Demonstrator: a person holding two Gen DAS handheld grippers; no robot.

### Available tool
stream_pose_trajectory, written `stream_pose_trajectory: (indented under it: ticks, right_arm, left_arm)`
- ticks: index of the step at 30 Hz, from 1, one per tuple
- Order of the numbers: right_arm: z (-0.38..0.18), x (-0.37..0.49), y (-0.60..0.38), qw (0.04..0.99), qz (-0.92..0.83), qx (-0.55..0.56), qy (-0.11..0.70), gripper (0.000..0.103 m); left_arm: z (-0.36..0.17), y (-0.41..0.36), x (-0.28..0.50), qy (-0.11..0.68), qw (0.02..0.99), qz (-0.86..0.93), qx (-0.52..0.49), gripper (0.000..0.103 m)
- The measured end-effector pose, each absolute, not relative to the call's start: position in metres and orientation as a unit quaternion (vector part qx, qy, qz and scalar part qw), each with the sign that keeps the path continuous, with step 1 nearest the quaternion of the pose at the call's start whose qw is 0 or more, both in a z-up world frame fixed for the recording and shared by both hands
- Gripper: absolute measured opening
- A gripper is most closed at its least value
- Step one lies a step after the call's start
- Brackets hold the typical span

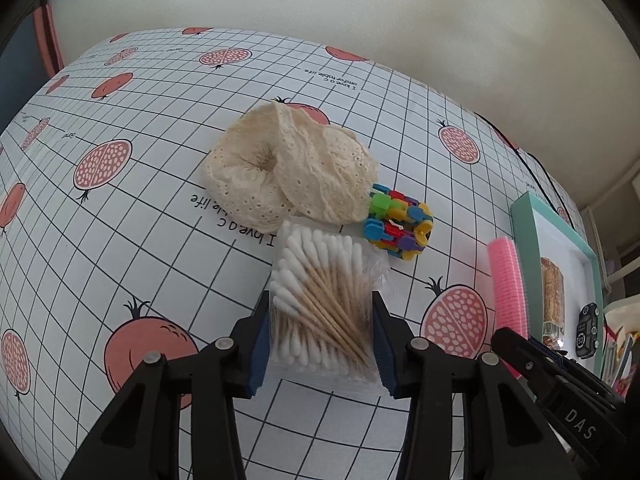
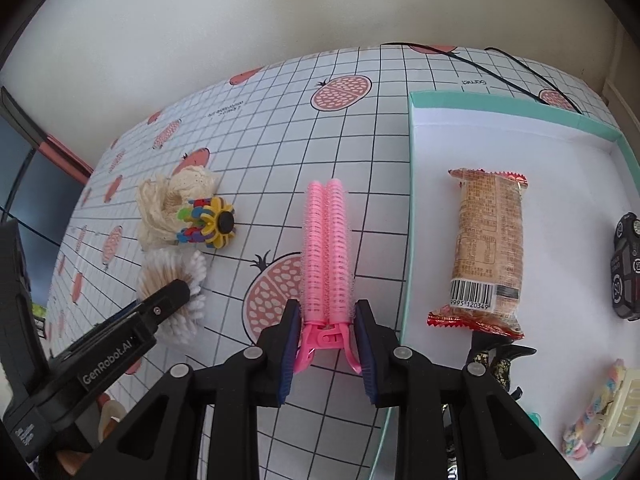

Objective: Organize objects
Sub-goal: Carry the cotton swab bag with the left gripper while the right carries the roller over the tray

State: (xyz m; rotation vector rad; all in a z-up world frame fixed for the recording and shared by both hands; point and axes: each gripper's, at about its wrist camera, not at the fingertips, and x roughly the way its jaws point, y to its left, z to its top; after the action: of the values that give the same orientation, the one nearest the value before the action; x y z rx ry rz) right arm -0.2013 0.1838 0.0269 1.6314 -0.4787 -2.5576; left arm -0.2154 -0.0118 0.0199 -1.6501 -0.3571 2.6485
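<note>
Between the left tongs (image 1: 320,344), a clear pack of cotton swabs (image 1: 320,292) (wooden-stemmed).

Tablecloth (image 2: 360,128): white, black grid, pomegranate prints. Black cable (image 2: 520,68) crosses its far edge. Plain pale wall (image 1: 360,8) behind the table.

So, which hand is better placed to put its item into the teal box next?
Right. The right gripper already clamps the pink hair roller clip just beside the teal box. The left gripper, on the cotton swab pack, looks farther away.
</note>
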Motion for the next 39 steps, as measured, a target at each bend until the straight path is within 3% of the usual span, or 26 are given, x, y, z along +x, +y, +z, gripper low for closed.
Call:
stream_pose_trajectory:
  ticks: [15, 39]
  right_arm:
    - [0.076, -0.190, 0.214, 0.038, -0.858, 0.480, -0.178, 0.028]
    - [0.096, -0.149, 0.339, -0.056, -0.862, 0.448, -0.231, 0.029]
  left_arm:
    - [0.071, 0.000, -0.209, -0.128, 0.024, 0.872, -0.471, 0.046]
    - [0.098, 0.163, -0.168, -0.047, 0.176, 0.875, -0.448, 0.046]
